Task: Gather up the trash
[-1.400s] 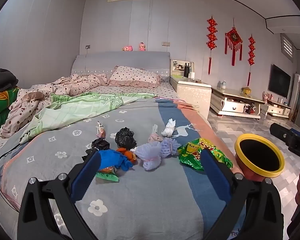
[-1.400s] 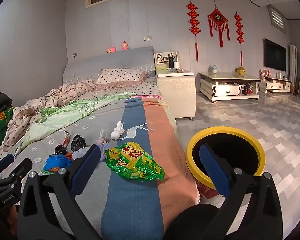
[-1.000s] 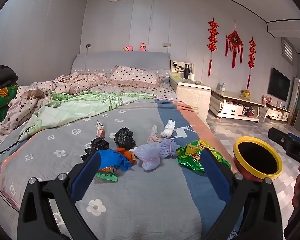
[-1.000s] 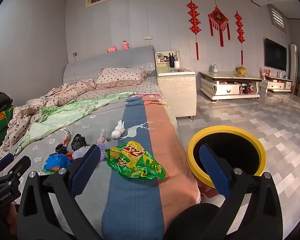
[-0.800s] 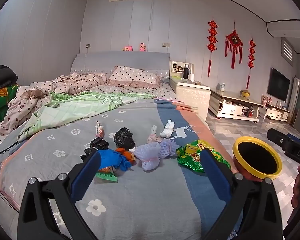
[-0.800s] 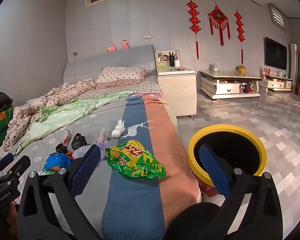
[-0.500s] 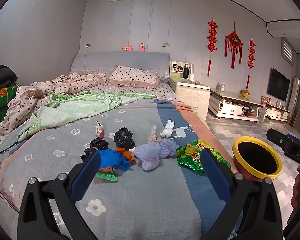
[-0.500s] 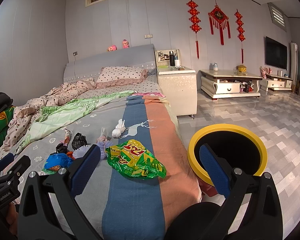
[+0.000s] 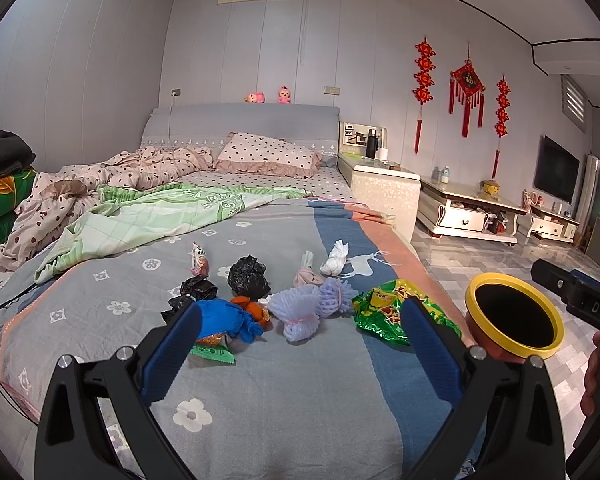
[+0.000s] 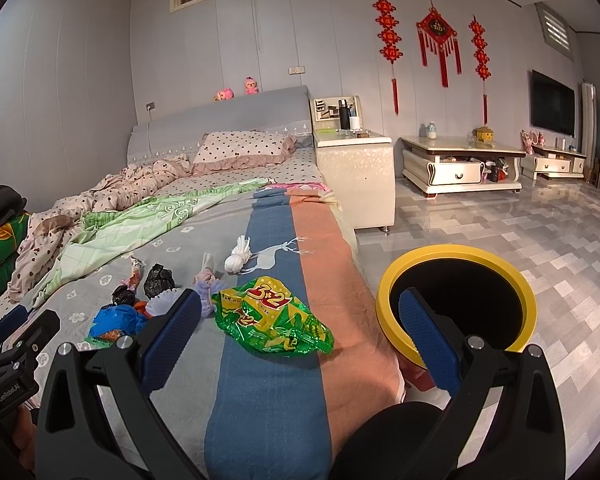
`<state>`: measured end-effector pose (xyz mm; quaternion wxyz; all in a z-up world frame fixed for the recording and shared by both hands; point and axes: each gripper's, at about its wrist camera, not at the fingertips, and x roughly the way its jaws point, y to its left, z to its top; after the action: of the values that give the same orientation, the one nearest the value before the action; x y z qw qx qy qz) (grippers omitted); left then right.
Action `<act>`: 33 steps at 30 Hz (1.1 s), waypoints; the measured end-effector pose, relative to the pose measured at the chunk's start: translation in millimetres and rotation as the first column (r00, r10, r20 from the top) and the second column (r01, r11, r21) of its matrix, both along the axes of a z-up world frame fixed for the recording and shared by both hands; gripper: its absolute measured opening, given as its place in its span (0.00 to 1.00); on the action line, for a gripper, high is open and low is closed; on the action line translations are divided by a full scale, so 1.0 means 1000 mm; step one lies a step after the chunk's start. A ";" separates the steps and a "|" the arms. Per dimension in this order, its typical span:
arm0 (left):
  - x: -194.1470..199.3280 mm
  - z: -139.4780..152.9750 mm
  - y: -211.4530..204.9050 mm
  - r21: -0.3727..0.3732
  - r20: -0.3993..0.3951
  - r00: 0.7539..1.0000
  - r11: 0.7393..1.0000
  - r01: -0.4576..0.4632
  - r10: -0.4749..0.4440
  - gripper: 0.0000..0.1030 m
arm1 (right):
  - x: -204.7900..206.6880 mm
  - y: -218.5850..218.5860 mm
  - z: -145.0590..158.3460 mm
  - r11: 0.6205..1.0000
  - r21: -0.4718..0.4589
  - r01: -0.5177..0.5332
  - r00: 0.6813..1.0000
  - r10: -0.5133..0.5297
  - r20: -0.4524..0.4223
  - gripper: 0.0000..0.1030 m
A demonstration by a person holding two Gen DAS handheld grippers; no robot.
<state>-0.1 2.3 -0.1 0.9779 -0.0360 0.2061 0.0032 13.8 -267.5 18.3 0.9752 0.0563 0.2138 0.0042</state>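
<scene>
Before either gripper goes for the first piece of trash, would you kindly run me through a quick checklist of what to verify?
1. Left gripper open and holding nothing: ok.
2. Right gripper open and holding nothing: ok.
3. Yellow-rimmed bin upright on the floor beside the bed, mouth unobstructed: ok.
4. Green snack bag lying free on the blanket, nearest the bin, nothing on top of it: ok.
5. Smaller trash, such as the black bag and white wad, separable from one another: cannot tell; several pieces touch.
6. Bin has room inside: cannot tell; interior is dark.
</scene>
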 end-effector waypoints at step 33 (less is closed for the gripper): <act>-0.001 0.000 0.000 -0.001 0.002 1.000 1.000 0.001 -0.001 0.93 | 0.000 0.002 -0.003 1.000 0.006 -0.002 1.000 0.002 -0.009 0.92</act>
<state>-0.7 2.7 -0.2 0.9781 -0.0366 0.2050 0.0026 13.9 -265.5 15.5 0.9741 0.0590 0.2183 0.0056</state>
